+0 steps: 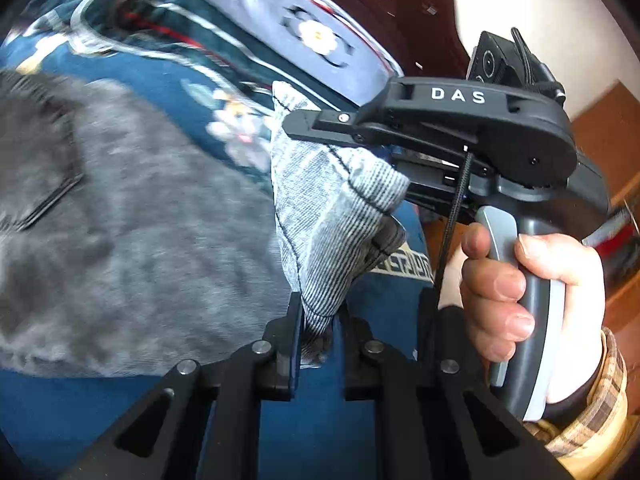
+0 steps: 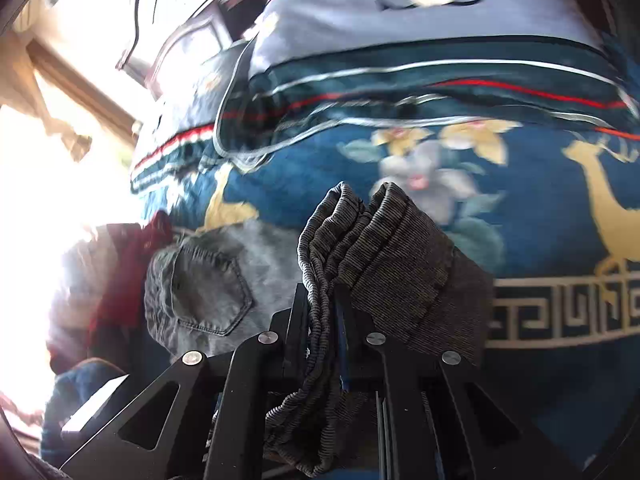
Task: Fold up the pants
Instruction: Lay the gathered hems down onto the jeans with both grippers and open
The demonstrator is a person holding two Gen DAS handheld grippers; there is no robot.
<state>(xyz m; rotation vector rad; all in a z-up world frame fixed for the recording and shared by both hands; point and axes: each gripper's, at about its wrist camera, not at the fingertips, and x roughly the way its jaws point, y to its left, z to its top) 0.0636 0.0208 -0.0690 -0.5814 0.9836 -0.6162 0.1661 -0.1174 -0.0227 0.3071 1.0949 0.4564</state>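
Note:
Grey pants (image 1: 132, 240) lie spread on a blue patterned bed cover, their back pocket (image 2: 208, 296) showing in the right wrist view. My left gripper (image 1: 318, 332) is shut on the ribbed grey cuff (image 1: 324, 216) of a pant leg, lifted off the bed. My right gripper (image 2: 322, 320) is shut on the bunched ribbed cuff (image 2: 384, 248) as well. In the left wrist view the right gripper (image 1: 320, 124) pinches the same cuff just above my left one, held by a hand (image 1: 532, 300).
The blue bed cover (image 2: 540, 220) has gold deer and flowers. A folded quilt and pillow (image 2: 420, 40) lie at the far side. A dark wooden headboard (image 1: 380, 0) stands behind. A red garment (image 2: 120, 280) lies left of the pants, near a bright window.

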